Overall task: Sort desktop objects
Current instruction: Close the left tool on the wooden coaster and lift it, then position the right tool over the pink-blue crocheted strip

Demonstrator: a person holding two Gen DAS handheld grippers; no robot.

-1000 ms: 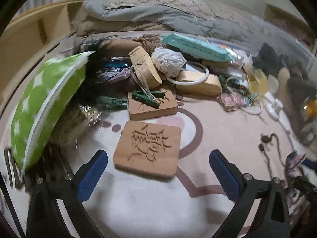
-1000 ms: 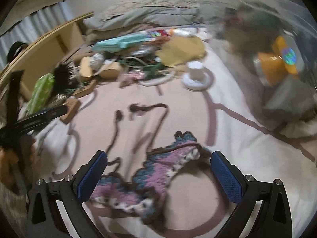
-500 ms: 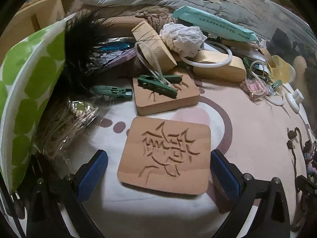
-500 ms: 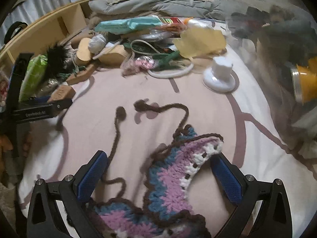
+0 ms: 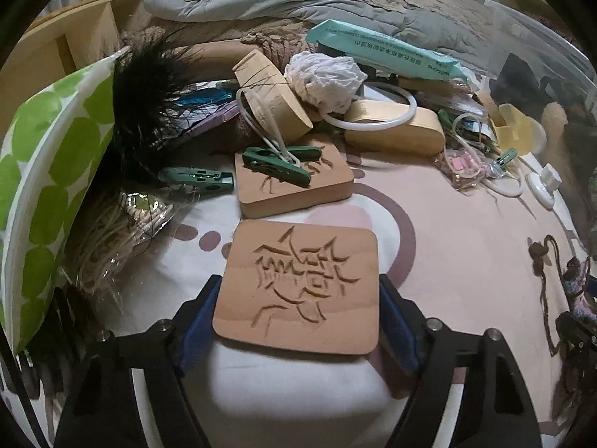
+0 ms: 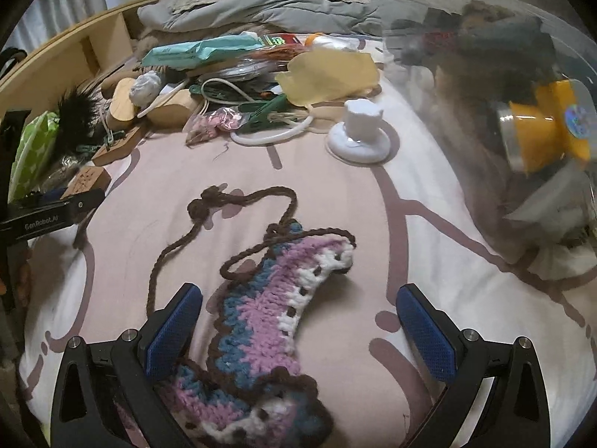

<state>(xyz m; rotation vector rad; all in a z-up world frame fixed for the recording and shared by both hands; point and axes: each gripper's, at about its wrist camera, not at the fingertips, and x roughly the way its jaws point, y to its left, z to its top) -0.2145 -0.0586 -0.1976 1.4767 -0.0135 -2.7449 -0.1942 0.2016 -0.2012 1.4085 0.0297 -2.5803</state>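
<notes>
A carved wooden block (image 5: 302,257) lies flat on the pink-and-white cloth (image 5: 447,246). My left gripper (image 5: 298,298) straddles it, its jaws closing, with the blue pads (image 5: 197,317) against the block's left and right edges. Behind it sits a second carved block (image 5: 317,190) with a green clothespin (image 5: 276,166) on top. In the right wrist view a crocheted purple, blue and white piece (image 6: 261,317) with a brown yarn cord (image 6: 238,201) lies between the fingers of my right gripper (image 6: 298,295). That gripper is open and not touching it.
A heap at the back holds a green dotted bag (image 5: 48,186), a black feather (image 5: 145,112), a teal packet (image 5: 380,52), wooden pieces and white rings. A white suction hook (image 6: 360,138) stands mid-cloth. A clear plastic bin (image 6: 522,130) borders the right side; grey bedding (image 5: 298,0) lies behind.
My left gripper came forward over the carved block and its jaws closed in onto its sides. My right gripper sank closer over the crocheted piece and stayed open.
</notes>
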